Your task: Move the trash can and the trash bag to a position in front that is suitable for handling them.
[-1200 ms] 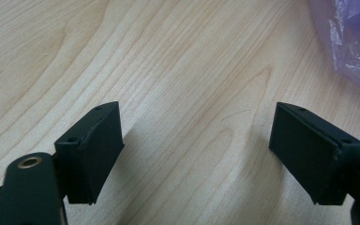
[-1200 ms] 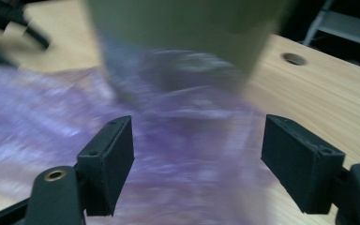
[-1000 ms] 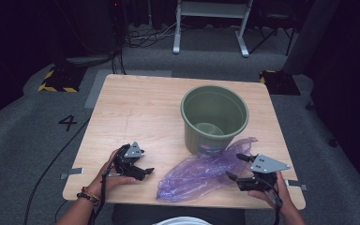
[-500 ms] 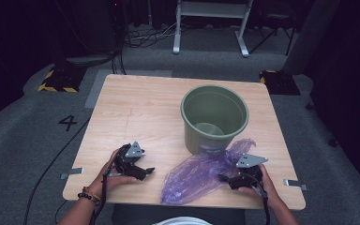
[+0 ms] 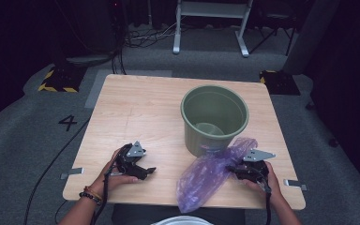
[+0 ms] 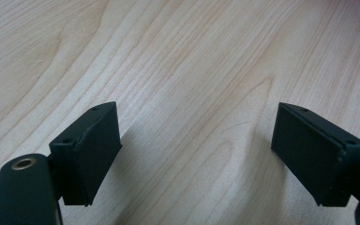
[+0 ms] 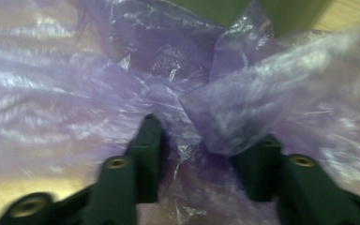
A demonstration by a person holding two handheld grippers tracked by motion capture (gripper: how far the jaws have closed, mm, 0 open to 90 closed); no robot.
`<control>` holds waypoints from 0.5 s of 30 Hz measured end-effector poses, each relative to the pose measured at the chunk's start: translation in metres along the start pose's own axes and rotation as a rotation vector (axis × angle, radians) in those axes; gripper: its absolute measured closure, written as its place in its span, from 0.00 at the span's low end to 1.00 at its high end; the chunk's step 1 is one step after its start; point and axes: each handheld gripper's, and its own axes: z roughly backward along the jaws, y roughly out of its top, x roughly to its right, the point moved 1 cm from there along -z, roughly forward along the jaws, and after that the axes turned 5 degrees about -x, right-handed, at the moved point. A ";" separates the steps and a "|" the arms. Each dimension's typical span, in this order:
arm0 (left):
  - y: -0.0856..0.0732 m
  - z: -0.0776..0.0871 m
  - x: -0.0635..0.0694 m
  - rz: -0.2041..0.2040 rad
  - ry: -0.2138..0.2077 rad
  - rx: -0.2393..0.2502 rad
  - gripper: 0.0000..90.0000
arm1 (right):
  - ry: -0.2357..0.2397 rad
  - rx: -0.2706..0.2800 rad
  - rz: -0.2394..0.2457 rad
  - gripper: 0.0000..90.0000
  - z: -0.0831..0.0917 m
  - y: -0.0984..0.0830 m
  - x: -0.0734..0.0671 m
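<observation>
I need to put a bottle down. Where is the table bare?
Bare: the far left, from the bucket to the left edge, and the strip between the left hand-held gripper and the bag. Crowded: the near right, around the bag.

Purple bag point(image 7: 178, 93) blurred, hiding the right gripper's point(image 7: 201, 154) jaw tips.

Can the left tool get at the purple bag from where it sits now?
Probably yes. The left tool rests open on bare table, and only clear wood lies between it and the purple bag. The right tool, jaws just closing with film between them, works the bag's far side.
</observation>
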 end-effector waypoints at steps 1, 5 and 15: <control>0.000 0.000 0.000 -0.002 -0.001 0.002 0.17 | -0.008 0.001 -0.005 0.71 0.001 0.000 0.001; 0.001 -0.001 0.000 -0.002 -0.004 0.001 0.17 | -0.026 0.008 0.002 0.86 0.002 -0.001 0.004; 0.001 -0.001 -0.001 -0.007 -0.008 0.000 0.17 | -0.097 0.093 0.025 0.93 0.023 0.003 0.008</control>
